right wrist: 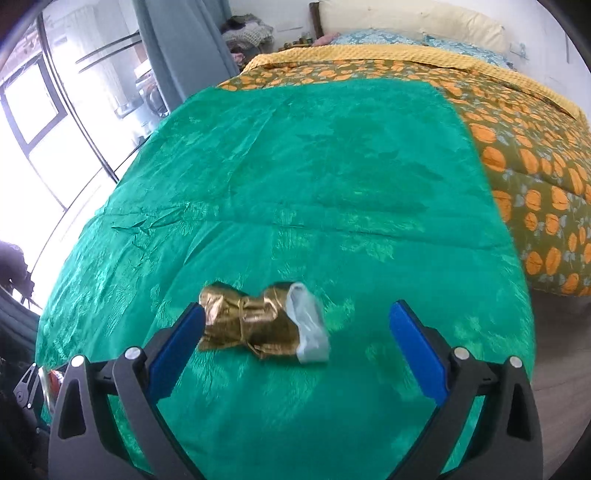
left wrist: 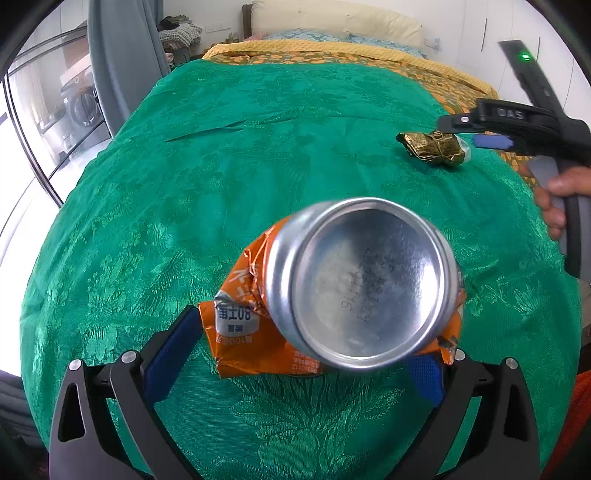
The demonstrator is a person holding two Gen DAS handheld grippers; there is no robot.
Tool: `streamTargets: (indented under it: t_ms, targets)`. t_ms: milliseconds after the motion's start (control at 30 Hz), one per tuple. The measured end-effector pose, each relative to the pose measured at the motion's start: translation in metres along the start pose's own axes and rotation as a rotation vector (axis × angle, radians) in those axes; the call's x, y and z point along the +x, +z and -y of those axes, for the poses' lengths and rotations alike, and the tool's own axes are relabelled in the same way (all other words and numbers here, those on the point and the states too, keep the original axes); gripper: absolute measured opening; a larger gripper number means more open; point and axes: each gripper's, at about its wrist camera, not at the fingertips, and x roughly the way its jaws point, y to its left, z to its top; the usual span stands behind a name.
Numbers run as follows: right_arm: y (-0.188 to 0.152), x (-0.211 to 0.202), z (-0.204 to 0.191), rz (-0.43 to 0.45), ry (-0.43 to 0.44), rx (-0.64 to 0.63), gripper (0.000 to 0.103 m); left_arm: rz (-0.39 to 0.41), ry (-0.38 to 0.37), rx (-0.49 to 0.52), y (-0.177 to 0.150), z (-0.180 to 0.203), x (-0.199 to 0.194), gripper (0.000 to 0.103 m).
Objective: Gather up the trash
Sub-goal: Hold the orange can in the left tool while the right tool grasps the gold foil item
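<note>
A crushed orange drink can hangs above the green bedspread, its silver bottom turned toward the left wrist camera. My left gripper is shut on it, both blue pads pressed against its crumpled orange sides. A crumpled gold wrapper with a clear plastic end lies on the spread. My right gripper stands open around it, with the wrapper close to the left finger and nothing pressing on it. The left wrist view shows the same wrapper at the right, the right gripper over it.
The green spread covers the near part of a bed; an orange-patterned quilt and pillows lie beyond. The bed's right edge drops to the floor. A grey curtain and glass doors stand on the left. A hand holds the right gripper.
</note>
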Motion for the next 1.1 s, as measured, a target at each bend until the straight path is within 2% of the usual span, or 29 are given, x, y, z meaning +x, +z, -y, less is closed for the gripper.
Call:
streamTargets:
  t_ms: [67, 167, 300, 367, 433, 533, 633, 733, 967, 1033, 1100]
  targets:
    - [0.0, 0.007, -0.001, -0.035, 0.066, 0.007, 0.087, 0.0, 0.0, 0.0, 0.0, 0.0, 0.0, 0.097]
    - [-0.006, 0.007, -0.01, -0.062, 0.147, -0.024, 0.086, 0.0, 0.0, 0.0, 0.0, 0.0, 0.0, 0.097]
    - [-0.029, -0.005, -0.037, -0.115, 0.25, -0.136, 0.086, 0.0, 0.0, 0.0, 0.0, 0.0, 0.0, 0.097]
    - [-0.046, -0.016, -0.055, -0.166, 0.338, -0.214, 0.086, 0.0, 0.0, 0.0, 0.0, 0.0, 0.0, 0.097]
    - [-0.059, -0.026, -0.069, -0.191, 0.37, -0.297, 0.086, 0.0, 0.0, 0.0, 0.0, 0.0, 0.0, 0.097]
    - [-0.064, -0.038, -0.076, -0.169, 0.295, -0.371, 0.086, 0.0, -0.001, -0.001, 0.0, 0.0, 0.0, 0.097]
    - [-0.049, -0.042, -0.067, -0.09, 0.138, -0.368, 0.086, 0.0, -0.001, -0.001, 0.0, 0.0, 0.0, 0.097]
    - [-0.029, -0.036, -0.063, -0.042, 0.047, -0.358, 0.086, 0.0, -0.001, -0.001, 0.0, 0.0, 0.0, 0.097]
    - [-0.014, 0.015, -0.092, -0.115, -0.026, -0.468, 0.085, 0.0, -0.002, -0.002, 0.0, 0.0, 0.0, 0.097]
    - [-0.016, 0.024, -0.095, -0.136, -0.037, -0.467, 0.069, 0.0, -0.002, -0.002, 0.0, 0.0, 0.0, 0.097]
    - [-0.017, 0.033, -0.091, -0.163, -0.051, -0.446, 0.047, 0.0, -0.003, -0.002, 0.0, 0.0, 0.0, 0.097]
